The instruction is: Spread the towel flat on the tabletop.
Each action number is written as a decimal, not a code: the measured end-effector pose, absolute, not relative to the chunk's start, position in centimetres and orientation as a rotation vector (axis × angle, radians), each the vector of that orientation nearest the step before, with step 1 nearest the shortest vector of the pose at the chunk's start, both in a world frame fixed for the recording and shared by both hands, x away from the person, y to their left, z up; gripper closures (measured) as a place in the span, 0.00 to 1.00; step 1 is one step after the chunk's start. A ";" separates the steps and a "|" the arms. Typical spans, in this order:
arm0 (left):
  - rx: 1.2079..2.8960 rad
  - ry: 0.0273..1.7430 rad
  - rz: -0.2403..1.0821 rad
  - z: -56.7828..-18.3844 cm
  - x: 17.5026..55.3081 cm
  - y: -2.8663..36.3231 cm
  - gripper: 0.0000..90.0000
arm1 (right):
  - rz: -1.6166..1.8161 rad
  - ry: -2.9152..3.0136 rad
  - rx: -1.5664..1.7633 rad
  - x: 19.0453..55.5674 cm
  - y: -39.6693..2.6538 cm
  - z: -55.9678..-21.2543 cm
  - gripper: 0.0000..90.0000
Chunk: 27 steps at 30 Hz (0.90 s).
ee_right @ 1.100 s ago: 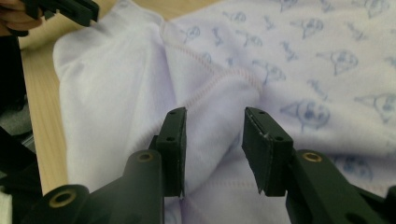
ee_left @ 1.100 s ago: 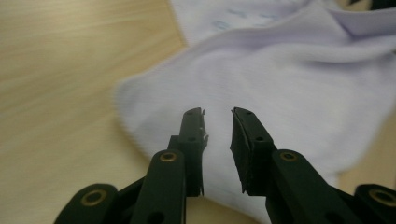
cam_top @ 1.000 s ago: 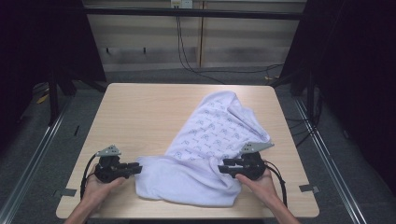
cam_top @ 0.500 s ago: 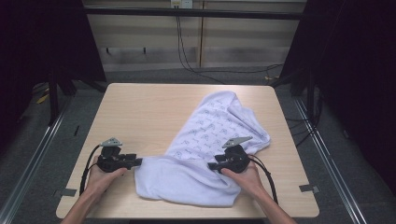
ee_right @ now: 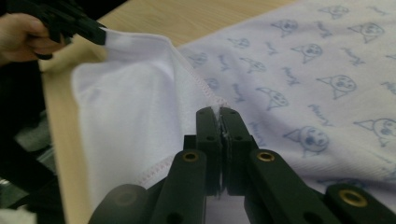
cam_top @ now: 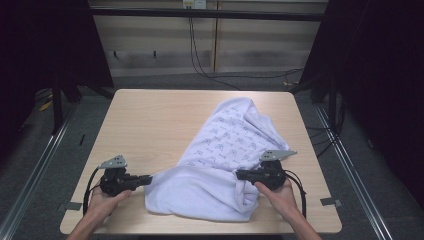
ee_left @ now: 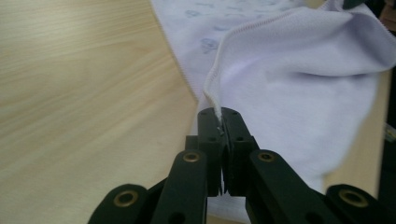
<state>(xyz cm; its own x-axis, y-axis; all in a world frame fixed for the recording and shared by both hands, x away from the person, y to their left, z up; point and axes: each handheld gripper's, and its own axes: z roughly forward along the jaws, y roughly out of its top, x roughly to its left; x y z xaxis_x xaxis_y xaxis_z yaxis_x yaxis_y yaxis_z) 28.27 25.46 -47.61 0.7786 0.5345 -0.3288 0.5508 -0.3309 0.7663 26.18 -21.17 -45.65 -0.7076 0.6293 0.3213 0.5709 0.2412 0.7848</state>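
Pale lilac cloth (cam_top: 220, 165), printed on one face with small blue cat heads and plain white on the other, lies on the right half of the light wooden bench (cam_top: 150, 125). Its far end reaches toward the back right of the bench, and its near part is folded over so the plain side faces up close to the front edge.

The left tool (cam_top: 148, 179) sits near the front left of the bench, held in the person's left hand (cam_top: 102, 200), and points toward the cloth. Its jaws have just been closing and now pinch the stitched hem at the cloth's near left corner; in the left gripper view (ee_left: 219, 122) the 2 black jaws meet on the white seam with no gap between them (the hem runs up and away from the tips).

The right tool (cam_top: 241, 175), in the right hand (cam_top: 280, 192), points left at the cloth's near right part. Its jaws have likewise just been closing, and in the right gripper view (ee_right: 219, 120) they are pressed together on the overlocked edge, where the plain side meets the printed side.

Between the 2 tools the cloth's edge hangs slightly raised and slack, with the rest resting on the bench.
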 end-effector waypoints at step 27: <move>1.967 0.630 -0.062 -44.4 21.9 26.0 0.74 | 1.652 2.373 1.091 13.3 -27.1 -42.8 0.74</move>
<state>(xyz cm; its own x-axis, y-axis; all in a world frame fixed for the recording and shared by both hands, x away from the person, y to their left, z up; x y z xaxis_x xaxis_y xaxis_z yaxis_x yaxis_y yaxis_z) 21.90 25.97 -44.44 0.8616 0.4019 -0.3102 0.4544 -0.3379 0.8242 13.33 -27.09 -42.84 -0.7494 0.5694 0.3379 0.5145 0.1796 0.8385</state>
